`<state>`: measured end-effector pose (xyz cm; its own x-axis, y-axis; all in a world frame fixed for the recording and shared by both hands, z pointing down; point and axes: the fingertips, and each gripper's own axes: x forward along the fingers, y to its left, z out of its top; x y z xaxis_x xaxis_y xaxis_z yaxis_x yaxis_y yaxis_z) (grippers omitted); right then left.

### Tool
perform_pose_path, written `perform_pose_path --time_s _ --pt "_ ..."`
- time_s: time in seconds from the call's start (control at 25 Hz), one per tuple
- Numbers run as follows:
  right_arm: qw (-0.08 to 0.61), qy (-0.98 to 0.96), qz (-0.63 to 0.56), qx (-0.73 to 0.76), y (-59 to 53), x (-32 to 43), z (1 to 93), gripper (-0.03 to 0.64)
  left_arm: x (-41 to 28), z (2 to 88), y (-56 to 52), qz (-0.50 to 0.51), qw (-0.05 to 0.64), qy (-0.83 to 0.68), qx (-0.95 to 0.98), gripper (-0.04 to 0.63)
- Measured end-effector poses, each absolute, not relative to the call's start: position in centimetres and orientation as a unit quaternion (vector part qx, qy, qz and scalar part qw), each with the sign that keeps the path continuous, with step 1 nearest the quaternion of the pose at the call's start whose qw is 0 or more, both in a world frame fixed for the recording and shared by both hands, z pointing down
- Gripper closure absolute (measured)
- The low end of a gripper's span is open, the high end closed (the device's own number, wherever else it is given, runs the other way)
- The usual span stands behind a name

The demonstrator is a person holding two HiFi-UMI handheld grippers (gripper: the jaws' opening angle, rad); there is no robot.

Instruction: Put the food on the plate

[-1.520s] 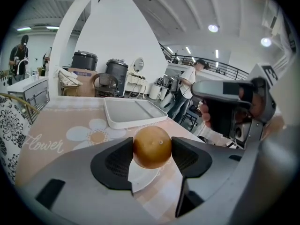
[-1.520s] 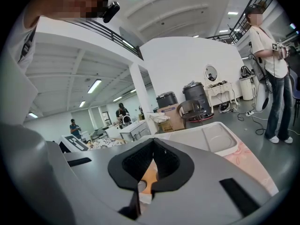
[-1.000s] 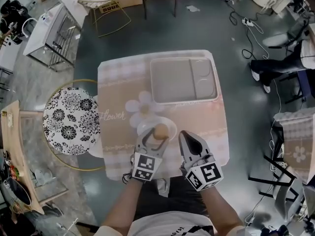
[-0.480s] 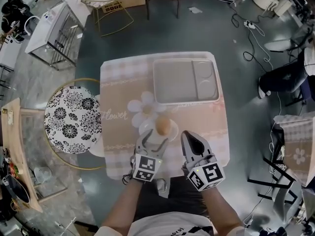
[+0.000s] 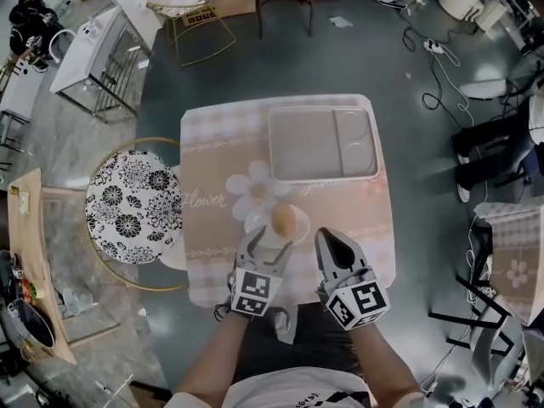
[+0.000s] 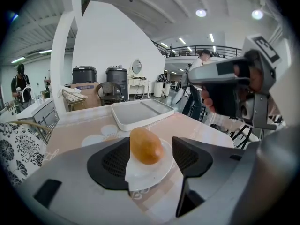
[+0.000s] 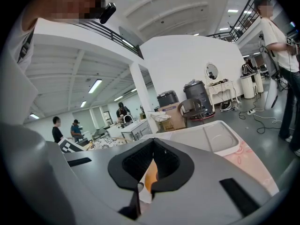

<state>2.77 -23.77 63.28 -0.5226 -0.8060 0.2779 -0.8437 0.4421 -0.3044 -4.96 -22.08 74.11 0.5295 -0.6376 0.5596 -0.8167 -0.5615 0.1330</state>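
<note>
Golden-brown food (image 5: 283,220): lies on the small white plate (image 5: 257,230), gripped by nothing.
Left tongs (image 5: 266,245): wide apart, flanking the plate, holding nothing.
Right tongs (image 5: 331,238): nearly together, empty, just beside.
Progress: placing looks done; only pulling away seems left.

I counted one bun (image 5: 283,221) on one plate (image 5: 253,222), one divided tray (image 5: 319,143) beyond the plate, and two grippers before it: left gripper (image 5: 266,240), right gripper (image 5: 330,238).

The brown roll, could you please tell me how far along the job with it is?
Done: the brown roll lies on the small white plate. In hand: nothing; the left tongs stand open beside it, the right tongs shut. Left: apparently only withdrawing.
</note>
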Motion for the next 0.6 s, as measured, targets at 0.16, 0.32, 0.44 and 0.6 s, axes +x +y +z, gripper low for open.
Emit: perform_pose_path --time_s 0.16,0.32,0.44,0.6 --pt "0.052 -0.851 0.208 0.479 -23.1 2.3 61.1 0.604 -4.6 70.3 -21.2 0.211 0.203 -0.426 0.856 0.330" --pt "0.054 -0.856 0.206 0.471 -22.5 1.8 58.6 0.604 -4.1 65.9 -20.3 0.185 0.201 -0.422 0.865 0.349" --pt "0.049 -0.858 0.203 0.469 -22.0 1.6 56.7 0.604 -4.0 62.7 -19.8 0.168 0.194 -0.420 0.870 0.401" --pt "0.044 -0.863 0.198 0.463 -21.4 1.2 54.0 0.604 -4.2 58.8 -19.0 0.145 0.189 -0.424 0.873 0.481"
